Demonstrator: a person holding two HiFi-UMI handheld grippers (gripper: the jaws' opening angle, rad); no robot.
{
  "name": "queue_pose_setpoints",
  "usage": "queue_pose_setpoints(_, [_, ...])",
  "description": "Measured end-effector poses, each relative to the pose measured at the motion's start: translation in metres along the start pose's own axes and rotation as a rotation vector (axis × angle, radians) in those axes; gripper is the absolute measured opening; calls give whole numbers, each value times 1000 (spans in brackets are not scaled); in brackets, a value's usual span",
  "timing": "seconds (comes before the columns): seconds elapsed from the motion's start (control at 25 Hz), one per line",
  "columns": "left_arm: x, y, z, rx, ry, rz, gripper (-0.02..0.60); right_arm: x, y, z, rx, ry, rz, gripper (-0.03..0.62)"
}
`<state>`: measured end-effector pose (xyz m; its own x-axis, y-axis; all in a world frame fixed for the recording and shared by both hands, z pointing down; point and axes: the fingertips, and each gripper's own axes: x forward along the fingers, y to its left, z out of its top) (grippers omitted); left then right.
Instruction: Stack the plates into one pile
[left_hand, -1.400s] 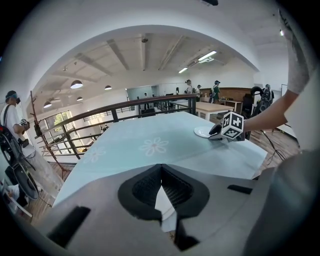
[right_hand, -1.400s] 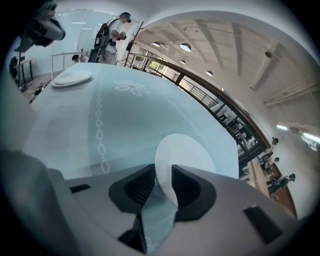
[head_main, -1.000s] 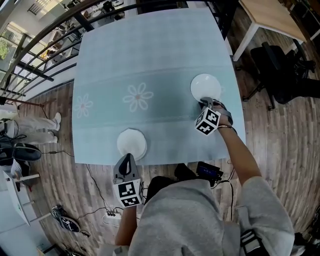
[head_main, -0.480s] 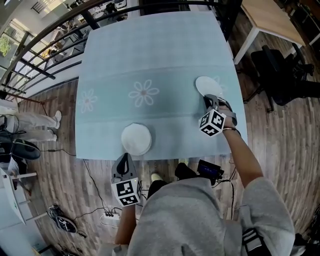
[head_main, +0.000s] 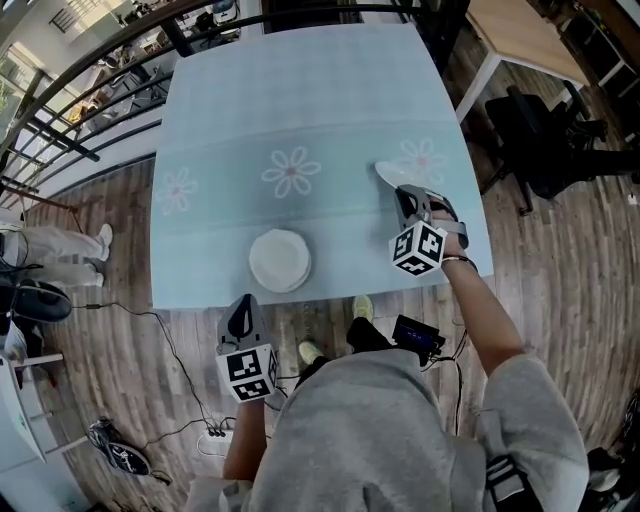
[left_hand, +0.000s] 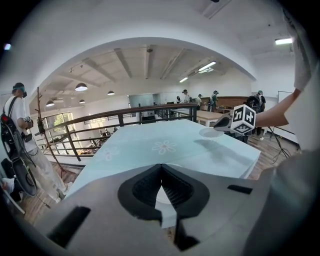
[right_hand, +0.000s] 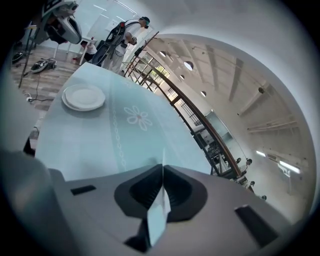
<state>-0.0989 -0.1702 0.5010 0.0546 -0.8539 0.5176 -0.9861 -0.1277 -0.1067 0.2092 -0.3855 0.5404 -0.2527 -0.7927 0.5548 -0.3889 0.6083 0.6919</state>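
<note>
So the held plate (head_main: 393, 173) is up off the cloth over the right side of the counter (head_main: 300, 90), close to the right edge and tilted. The right tool (head_main: 405, 195) has it pinched by the rim on the side nearest the person. In the right gripper view you see that plate (right_hand: 156, 217) edge-on as a thin white sliver, with the right tool (right_hand: 161, 189) clamped tight on it. The left gripper view also catches it (left_hand: 212, 133) hanging above its own shadow on the cloth.

The other plate (head_main: 280, 260) lies flat on the counter, close to the near edge and a bit left of the middle, well apart from the held one. It shows in the right gripper view too (right_hand: 84, 97), sitting alone near the counter's edge.

The left tool (head_main: 243, 306) is off the near edge, over the wood floor (head_main: 590, 300), nose aimed at the other plate but not touching it. Its jaws are pressed together with nothing between them, which is plain in its own view (left_hand: 161, 186).

The counter has a pale blue cloth with white flowers; one flower (head_main: 291, 171) sits about mid-counter between the two plates. A dark railing (head_main: 90, 80) runs past the far left corner, a black chair (head_main: 545, 130) stands off the right edge, and cables (head_main: 180, 380) trail on the floor by the person's grey sweater (head_main: 370, 440).
</note>
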Motion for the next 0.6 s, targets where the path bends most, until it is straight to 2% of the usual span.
queue_pose_setpoints(0.6, [-42, 38, -35, -23, -37, -41, 20, -65, 69, 115, -67, -134, 19, 31])
